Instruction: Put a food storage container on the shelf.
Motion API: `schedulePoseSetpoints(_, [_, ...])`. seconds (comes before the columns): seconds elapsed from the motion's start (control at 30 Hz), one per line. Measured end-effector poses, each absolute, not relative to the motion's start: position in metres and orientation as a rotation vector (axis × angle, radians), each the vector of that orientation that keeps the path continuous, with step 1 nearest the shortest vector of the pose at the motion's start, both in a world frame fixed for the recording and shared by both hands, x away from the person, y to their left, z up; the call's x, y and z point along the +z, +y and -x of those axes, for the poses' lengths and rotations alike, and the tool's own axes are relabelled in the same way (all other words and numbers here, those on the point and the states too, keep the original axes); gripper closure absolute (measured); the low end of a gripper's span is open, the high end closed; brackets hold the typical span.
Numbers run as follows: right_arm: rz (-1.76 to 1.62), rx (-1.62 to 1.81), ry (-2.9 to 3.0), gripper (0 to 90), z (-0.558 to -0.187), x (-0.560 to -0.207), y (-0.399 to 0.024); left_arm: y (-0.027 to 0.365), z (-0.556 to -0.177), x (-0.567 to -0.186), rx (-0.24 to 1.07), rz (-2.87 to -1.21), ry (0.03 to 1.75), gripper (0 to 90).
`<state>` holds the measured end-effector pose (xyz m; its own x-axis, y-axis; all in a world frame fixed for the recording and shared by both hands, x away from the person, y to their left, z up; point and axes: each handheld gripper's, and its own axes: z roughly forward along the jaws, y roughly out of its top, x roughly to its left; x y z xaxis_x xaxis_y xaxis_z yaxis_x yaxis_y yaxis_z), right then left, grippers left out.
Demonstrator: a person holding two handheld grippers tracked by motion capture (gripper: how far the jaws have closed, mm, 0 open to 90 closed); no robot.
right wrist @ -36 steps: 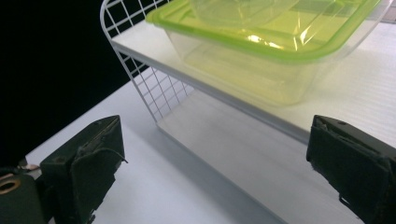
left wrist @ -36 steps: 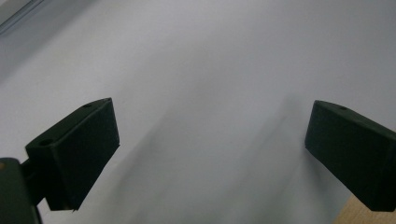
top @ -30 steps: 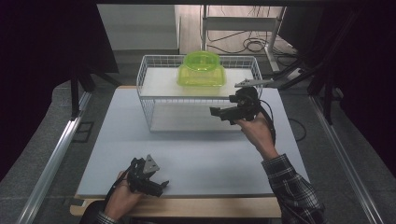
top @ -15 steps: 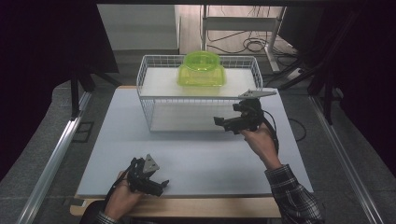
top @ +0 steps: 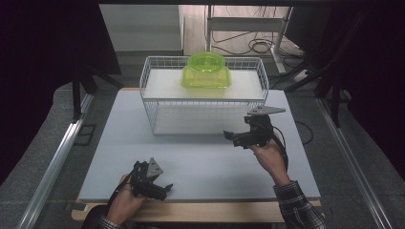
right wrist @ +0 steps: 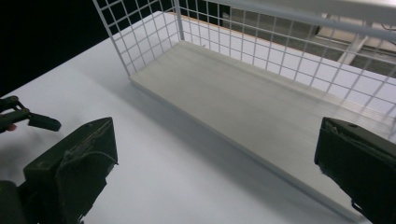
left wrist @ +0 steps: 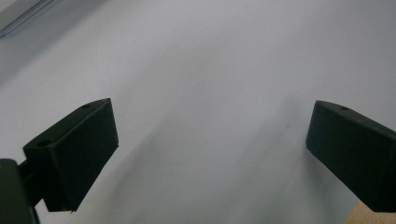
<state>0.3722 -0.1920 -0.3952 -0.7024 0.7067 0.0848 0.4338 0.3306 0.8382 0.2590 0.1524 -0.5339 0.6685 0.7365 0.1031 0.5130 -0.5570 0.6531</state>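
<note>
In the high view we see the right gripper (top: 234, 139) held above the white table (top: 200, 162), just in front of the near right part of the white wire rack (top: 203, 98), its jaws pointing left. In the right gripper view those jaws stand wide apart with nothing between them; past them we look onto the rack's pale lower shelf (right wrist: 261, 107) and its wire grid wall (right wrist: 154, 28). Neither jaw touches the rack.

The left gripper (top: 160, 189) sits low at the near left edge of the table in the high view, the person's left hand (top: 125, 202) wrapped around it. In the left gripper view its jaws are also spread wide, empty, with bare white tabletop (left wrist: 210, 84) between them. We can pick out the tip of the left gripper (right wrist: 42, 122) at the far left of the right gripper view as well.

On the rack's upper shelf (top: 162, 86) sits a translucent lime-green plastic container (top: 206, 71), near the middle, slightly right of centre. It looks like it rests upside down, though we cannot tell for sure. It lies well apart from both grippers, farther away than the right one and higher up.

The person's right hand (top: 270, 155) grips the right gripper from below, and a plaid sleeve (top: 298, 207) shows at the near right edge. The grey three-cornered plate (top: 265, 110) on the right gripper faces up.
</note>
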Motion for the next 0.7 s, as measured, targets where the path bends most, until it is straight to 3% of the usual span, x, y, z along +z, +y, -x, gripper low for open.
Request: schedulePoseSetpoints(0.7, [-1.092,1.226,2.276,0.0,-0.345,-0.427,-0.224,0.152,-0.258,-0.534,0.496,-2.295,0.943,1.9])
